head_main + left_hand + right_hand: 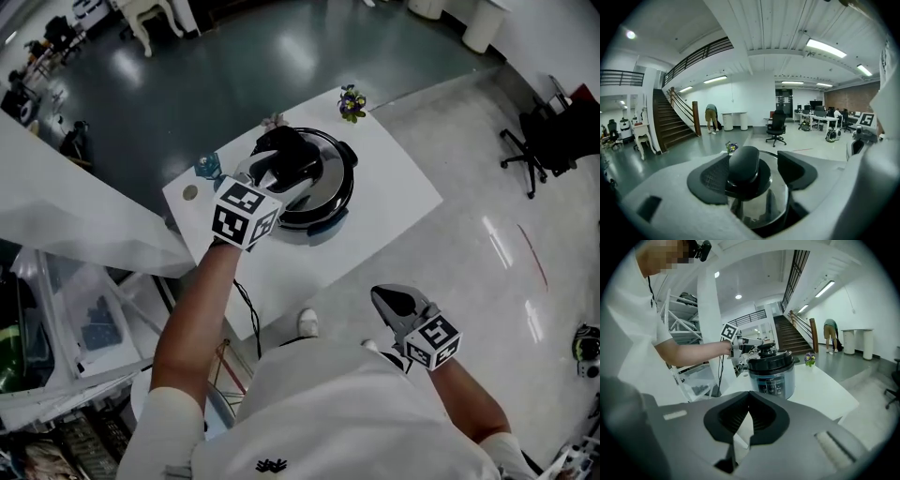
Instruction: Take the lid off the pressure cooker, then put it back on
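1. Head view: the pressure cooker (323, 202) stands on the white table (394, 187) with its lid (330, 176) on. The left gripper (281, 169) hangs right over the lid, a jaw on either side of the black knob (291, 150). The right gripper (394, 302) is low by the person's body, over the floor and well apart from the table.
2. Left gripper view: the jaws stand wide apart. The knob (743, 164) rises between them, close to the left pad (712, 176), with a clear gap to the right pad (799, 168). Nothing is clamped.
3. Right gripper view: the jaw tips meet with nothing between them. The cooker sits well beyond them, the left gripper at its lid.
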Tool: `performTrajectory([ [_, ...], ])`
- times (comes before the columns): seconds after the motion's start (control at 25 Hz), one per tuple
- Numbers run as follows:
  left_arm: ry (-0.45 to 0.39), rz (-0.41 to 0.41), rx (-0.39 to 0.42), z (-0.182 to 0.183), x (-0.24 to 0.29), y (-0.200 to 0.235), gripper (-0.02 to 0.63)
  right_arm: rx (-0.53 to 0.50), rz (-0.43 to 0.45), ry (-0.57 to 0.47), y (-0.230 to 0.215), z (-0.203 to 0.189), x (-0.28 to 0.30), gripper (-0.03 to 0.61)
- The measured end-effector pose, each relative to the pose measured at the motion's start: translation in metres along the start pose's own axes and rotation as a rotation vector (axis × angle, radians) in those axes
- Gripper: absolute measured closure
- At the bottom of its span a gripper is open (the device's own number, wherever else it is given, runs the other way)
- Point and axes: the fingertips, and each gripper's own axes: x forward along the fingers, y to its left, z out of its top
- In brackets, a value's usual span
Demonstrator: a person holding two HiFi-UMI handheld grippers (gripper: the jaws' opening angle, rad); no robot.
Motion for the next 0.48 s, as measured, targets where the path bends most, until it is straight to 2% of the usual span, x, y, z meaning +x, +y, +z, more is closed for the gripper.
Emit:
performTrajectory([
  [0.2,0.023,-0.041,0.035,-0.003,0.023,0.009,0.288,0.033,-0.054,-0.012,-0.006,-0.001,0.007,0.565],
  [0.48,0.061,-0.084,0.043,-0.011,0.043,0.014,0.288,0.058,-0.097,-0.018,-0.011,-0.002,0.012,0.565],
])
